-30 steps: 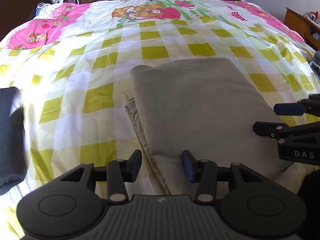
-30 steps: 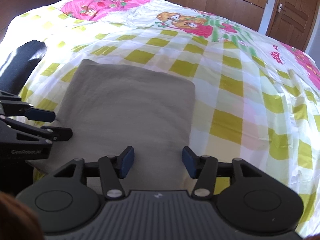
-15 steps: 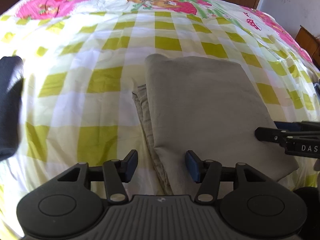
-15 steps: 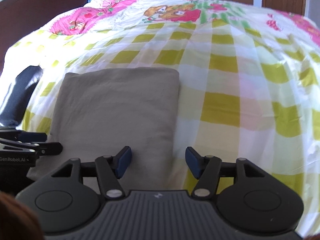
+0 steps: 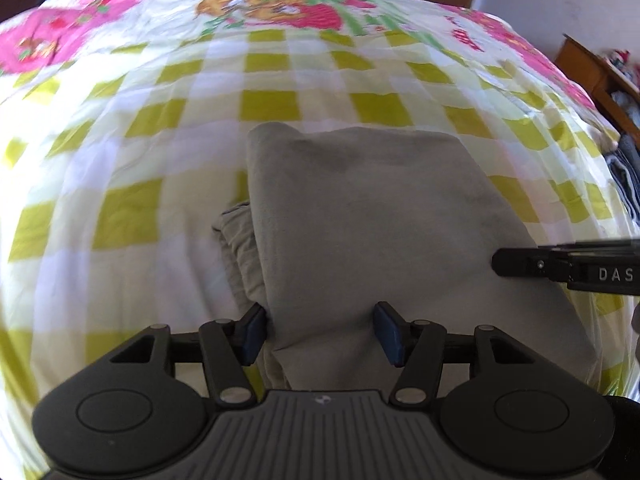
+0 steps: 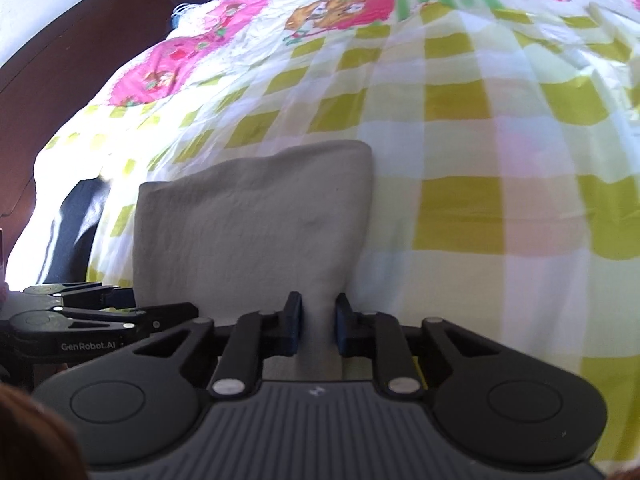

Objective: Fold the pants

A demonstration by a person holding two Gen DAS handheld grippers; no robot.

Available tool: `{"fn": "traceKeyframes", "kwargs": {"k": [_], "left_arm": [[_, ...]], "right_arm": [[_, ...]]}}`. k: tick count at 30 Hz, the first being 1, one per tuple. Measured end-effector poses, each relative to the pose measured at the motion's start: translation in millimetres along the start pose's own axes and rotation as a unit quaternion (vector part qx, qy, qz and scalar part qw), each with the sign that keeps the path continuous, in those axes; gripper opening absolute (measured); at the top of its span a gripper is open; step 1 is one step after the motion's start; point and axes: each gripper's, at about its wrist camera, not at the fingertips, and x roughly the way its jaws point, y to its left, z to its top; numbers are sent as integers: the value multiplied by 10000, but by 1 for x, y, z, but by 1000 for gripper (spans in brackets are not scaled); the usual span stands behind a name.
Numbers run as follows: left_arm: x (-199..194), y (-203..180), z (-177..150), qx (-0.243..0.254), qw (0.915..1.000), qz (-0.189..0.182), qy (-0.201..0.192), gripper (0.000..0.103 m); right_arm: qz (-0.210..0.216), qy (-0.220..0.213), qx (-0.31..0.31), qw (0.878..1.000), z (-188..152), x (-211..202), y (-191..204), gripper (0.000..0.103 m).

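The folded beige pants (image 5: 360,216) lie on the checked bedspread (image 5: 120,160). My left gripper (image 5: 320,332) is open, its jaws either side of the pants' near left edge. My right gripper (image 6: 317,326) is shut on the near right edge of the pants (image 6: 256,220), with cloth pinched between the blue pads (image 6: 294,322). The right gripper also shows in the left wrist view (image 5: 560,268), seen side on over the pants' right part. The left gripper shows at the left of the right wrist view (image 6: 120,308).
A dark folded garment (image 6: 76,224) lies on the bed to the left of the pants. A wooden cabinet (image 5: 592,68) stands at the right of the bed, a dark headboard (image 6: 80,40) at the far left. More clothes (image 5: 624,168) lie at the bed's right edge.
Both grippers moved forward and down onto the pants' near edge. The right gripper closed on the cloth. The left gripper stayed open.
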Motion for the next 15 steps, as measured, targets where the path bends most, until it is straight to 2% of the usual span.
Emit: {"fn": "traceKeyframes", "kwargs": {"k": [4, 9, 11, 15], "left_arm": [[17, -19, 22, 285, 9994, -179, -91, 67], [34, -25, 46, 385, 9986, -332, -139, 68], [27, -22, 44, 399, 9984, -340, -210, 68], [2, -11, 29, 386, 9980, -97, -492, 67]], "right_arm": [[-537, -127, -111, 9984, 11, -5, -9, 14], [-951, -196, 83, 9952, 17, -9, -25, 16], [-1115, -203, 11, 9936, 18, -11, -25, 26], [-1586, -601, -213, 9853, 19, -32, -13, 26]]}}
